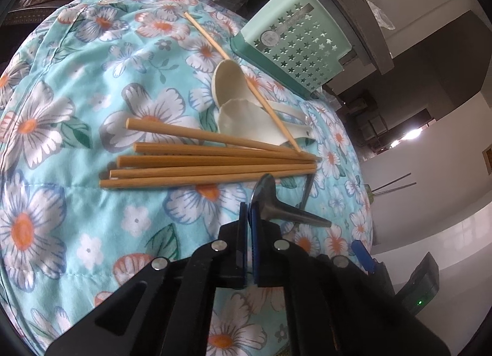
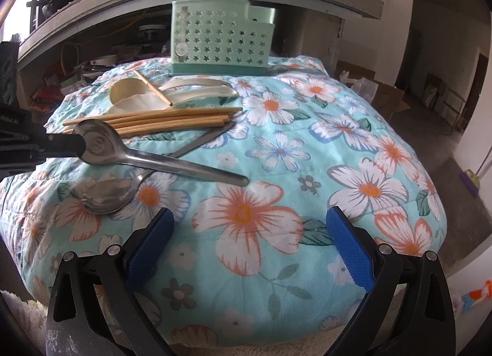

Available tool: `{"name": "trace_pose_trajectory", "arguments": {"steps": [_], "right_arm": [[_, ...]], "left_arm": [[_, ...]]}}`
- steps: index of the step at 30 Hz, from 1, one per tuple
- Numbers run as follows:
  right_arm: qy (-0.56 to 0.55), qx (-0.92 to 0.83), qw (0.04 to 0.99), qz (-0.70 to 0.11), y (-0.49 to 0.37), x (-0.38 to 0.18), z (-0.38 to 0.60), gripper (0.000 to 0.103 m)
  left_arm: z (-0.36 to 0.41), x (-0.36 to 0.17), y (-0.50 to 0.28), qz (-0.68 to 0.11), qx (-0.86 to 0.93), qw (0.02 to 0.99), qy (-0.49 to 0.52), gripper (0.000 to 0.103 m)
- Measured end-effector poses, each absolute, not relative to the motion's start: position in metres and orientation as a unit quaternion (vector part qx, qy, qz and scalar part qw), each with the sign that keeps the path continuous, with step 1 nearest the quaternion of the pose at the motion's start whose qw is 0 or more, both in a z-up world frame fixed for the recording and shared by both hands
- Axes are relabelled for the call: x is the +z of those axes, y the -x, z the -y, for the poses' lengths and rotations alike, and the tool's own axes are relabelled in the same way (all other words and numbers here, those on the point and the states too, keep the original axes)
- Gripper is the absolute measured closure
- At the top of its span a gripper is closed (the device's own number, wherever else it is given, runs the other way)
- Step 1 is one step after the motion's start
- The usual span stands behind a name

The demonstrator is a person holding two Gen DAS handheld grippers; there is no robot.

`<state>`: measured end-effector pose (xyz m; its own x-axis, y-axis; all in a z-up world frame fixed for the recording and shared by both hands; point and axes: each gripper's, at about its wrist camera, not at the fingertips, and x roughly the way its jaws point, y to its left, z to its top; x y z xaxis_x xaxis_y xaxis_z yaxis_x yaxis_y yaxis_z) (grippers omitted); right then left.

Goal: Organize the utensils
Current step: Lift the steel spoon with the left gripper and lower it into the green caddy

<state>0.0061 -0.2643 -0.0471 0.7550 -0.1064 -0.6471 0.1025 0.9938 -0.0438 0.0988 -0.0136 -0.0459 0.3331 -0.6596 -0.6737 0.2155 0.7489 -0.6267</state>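
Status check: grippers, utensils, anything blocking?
Left gripper shut on steel spoon by its bowl. Right gripper open, empty. Second steel spoon on floral cloth; path to green star-holed caddy clear.

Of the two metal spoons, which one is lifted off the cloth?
The metal spoon clamped by its bowl in the left gripper, handle slanting down to the right. The other metal spoon lies flat on the floral cloth beneath it.
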Motion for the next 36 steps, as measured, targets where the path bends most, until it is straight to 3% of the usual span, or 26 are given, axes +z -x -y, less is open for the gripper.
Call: {"name": "trace_pose_trajectory", "arguments": {"steps": [12,21,29,36], "right_arm": [[0.071,0.089,0.954,-0.276,0.014,-0.024,0.211,0.027],[0.168,0.101,0.941,-0.276,0.007,-0.036,0.173,0.052],[0.234,0.104,0.922,-0.289,0.0,-0.055,0.15,0.095],[0.224,0.09,0.93,-0.276,0.003,-0.044,0.152,0.101]], "left_arm": [[0.004,-0.013,-0.096,-0.461,-0.308,0.791,0.258,0.102],[-0.006,0.005,-0.098,-0.429,-0.322,0.798,0.273,0.102],[-0.016,0.017,-0.098,-0.406,-0.319,0.812,0.271,0.102],[-0.028,0.032,-0.098,-0.375,-0.315,0.831,0.262,0.102]]}}
